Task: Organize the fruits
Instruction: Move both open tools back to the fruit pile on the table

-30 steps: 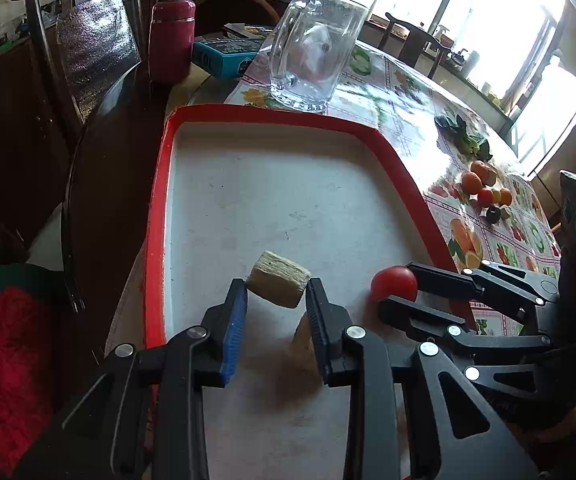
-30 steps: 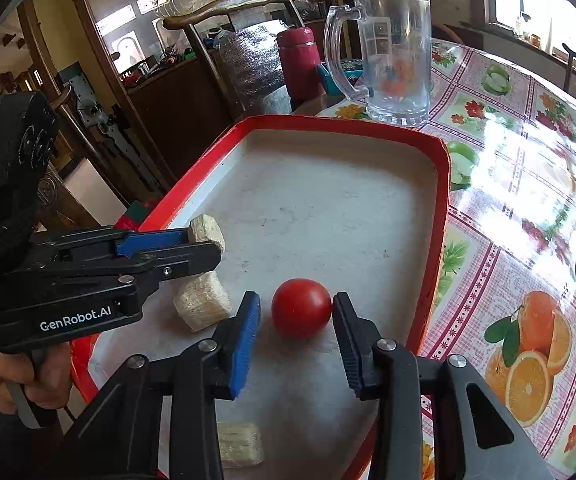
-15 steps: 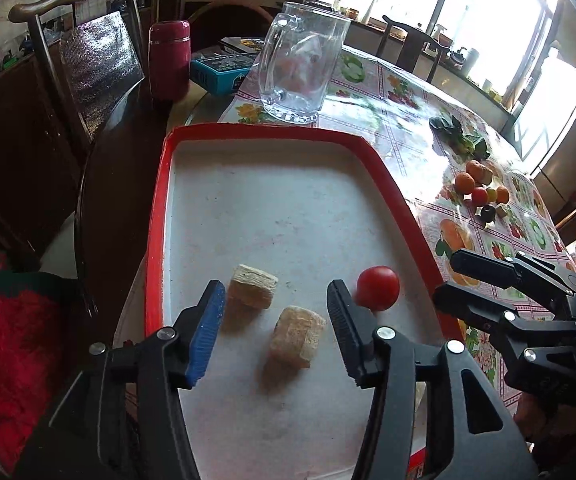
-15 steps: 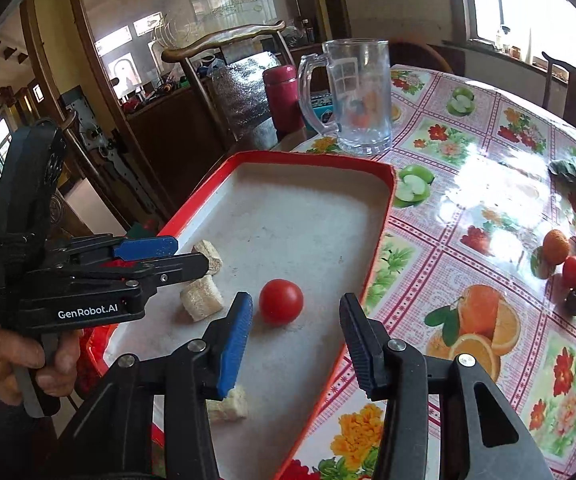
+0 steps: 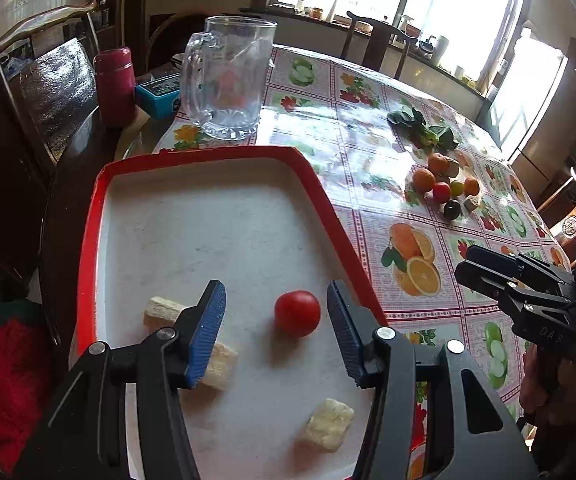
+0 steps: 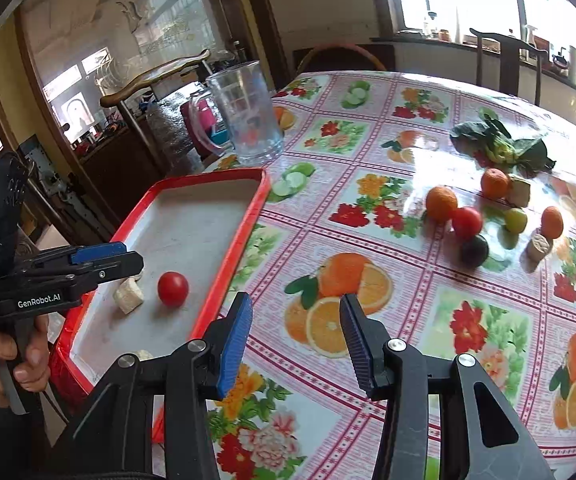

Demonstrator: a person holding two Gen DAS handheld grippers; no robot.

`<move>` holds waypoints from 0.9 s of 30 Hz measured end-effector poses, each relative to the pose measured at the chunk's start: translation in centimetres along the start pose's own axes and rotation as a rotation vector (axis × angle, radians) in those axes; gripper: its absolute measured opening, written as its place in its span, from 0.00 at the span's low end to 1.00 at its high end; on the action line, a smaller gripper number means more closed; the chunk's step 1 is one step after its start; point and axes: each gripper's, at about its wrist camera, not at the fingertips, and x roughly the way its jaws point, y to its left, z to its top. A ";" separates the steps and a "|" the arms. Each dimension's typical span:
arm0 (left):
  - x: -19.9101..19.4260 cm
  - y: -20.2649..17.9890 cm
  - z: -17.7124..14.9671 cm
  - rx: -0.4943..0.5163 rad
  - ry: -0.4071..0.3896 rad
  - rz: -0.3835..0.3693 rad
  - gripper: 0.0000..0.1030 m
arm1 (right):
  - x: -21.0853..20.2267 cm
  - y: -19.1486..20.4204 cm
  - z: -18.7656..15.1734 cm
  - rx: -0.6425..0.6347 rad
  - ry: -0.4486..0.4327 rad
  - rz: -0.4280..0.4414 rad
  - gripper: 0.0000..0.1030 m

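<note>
A red tomato (image 5: 297,313) lies in the red-rimmed tray (image 5: 87,240), with three beige blocks (image 5: 330,424) around it. My left gripper (image 5: 275,334) is open and empty above the tray's near end. My right gripper (image 6: 296,344) is open and empty over the tablecloth, right of the tray (image 6: 247,224). The tomato (image 6: 173,289) also shows in the right wrist view. A cluster of loose fruits lies farther out on the table: oranges (image 6: 441,203), a red one (image 6: 467,222), a dark one (image 6: 474,250), a small green one (image 6: 515,220).
A glass mug (image 5: 227,80) stands beyond the tray's far edge. A maroon flask (image 5: 115,86) and a blue box (image 5: 157,96) are behind it. Green leaves (image 6: 504,148) lie past the fruit cluster, with beige blocks (image 6: 538,246) among the fruits. Wooden chairs surround the table.
The left gripper let go of a beige block, opened and drew back. The right gripper withdrew from the tomato and swung right, out over the tablecloth.
</note>
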 end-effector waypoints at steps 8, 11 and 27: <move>1.5 -4.4 1.6 0.050 0.013 -0.080 0.50 | -1.7 -5.4 -0.6 0.093 -0.022 -0.087 0.46; 2.2 -6.3 2.0 0.079 0.022 -0.101 0.50 | -2.0 -7.1 -1.0 0.130 -0.024 -0.106 0.46; 5.6 -12.4 3.9 0.149 0.073 -0.188 0.50 | -1.9 -13.0 -2.0 0.194 -0.009 -0.204 0.45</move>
